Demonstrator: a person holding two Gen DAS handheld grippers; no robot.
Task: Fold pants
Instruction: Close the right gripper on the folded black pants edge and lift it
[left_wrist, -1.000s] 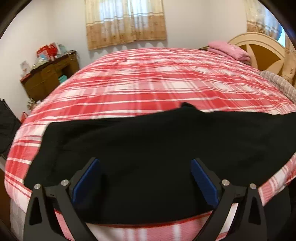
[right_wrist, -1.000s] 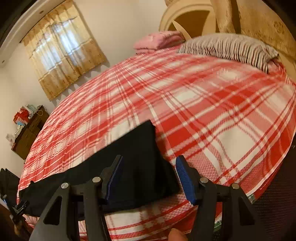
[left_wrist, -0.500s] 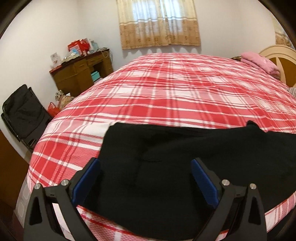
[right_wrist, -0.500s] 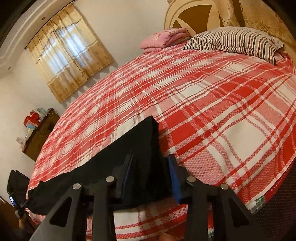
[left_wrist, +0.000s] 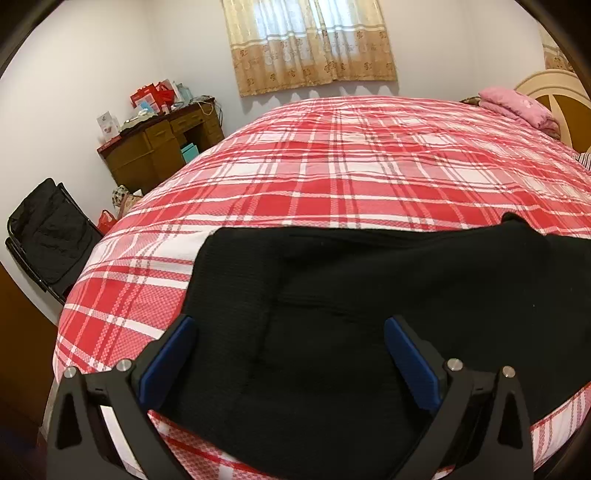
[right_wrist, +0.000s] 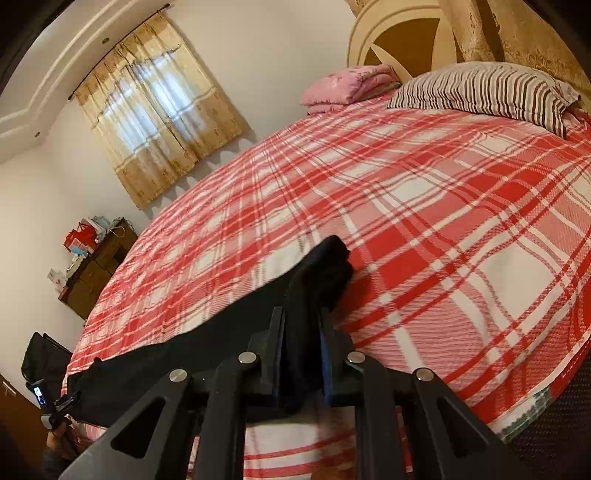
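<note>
Along the near edge of the bed (left_wrist: 369, 177), black pants (left_wrist: 369, 295) lie spread lengthwise on the red plaid cover. Left wrist view: left gripper (left_wrist: 288, 332) stands wide open over one end of the pants, blue pads (left_wrist: 166, 354) clear of the cloth; whether the tips touch fabric cannot be told. Only this view shows that end's squared outline. Right wrist view: right gripper (right_wrist: 302, 325) is closing, jaws nearly together, with a bunched fold of the other end of the pants (right_wrist: 317, 273) pinched between them. Only this view shows the striped pillow (right_wrist: 487, 92) at the head. The garment's near hem is cut off behind both grippers.
</note>
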